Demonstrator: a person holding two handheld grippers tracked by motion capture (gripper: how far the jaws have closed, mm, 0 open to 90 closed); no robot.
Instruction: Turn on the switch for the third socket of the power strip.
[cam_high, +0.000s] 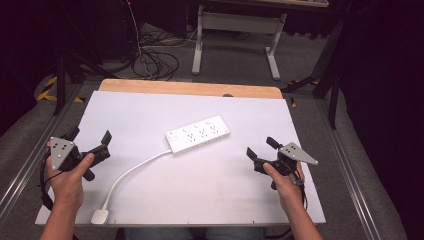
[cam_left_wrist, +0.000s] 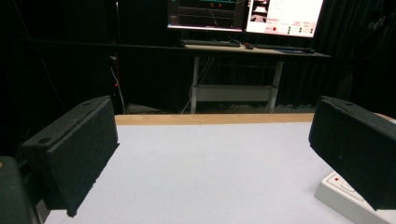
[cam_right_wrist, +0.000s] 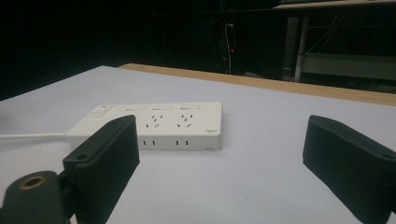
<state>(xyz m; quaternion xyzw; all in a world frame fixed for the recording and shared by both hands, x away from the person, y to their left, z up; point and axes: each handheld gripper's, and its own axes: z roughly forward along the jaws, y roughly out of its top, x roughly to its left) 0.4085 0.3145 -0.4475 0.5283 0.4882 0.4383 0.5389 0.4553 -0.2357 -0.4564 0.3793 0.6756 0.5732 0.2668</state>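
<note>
A white power strip (cam_high: 198, 134) lies mid-table, its long axis running from near left to far right, between two grippers with fingers spread and empty: the right gripper (cam_high: 262, 153) slightly nearer it than the left gripper (cam_high: 90, 142).

In the left gripper view, the power strip (cam_left_wrist: 337, 187) is mostly hidden behind one black jaw and cut by the bottom edge. In the right gripper view, a jaw covers the near corner of the strip, and its cable (cam_right_wrist: 32, 136) leaves the picture.
</note>
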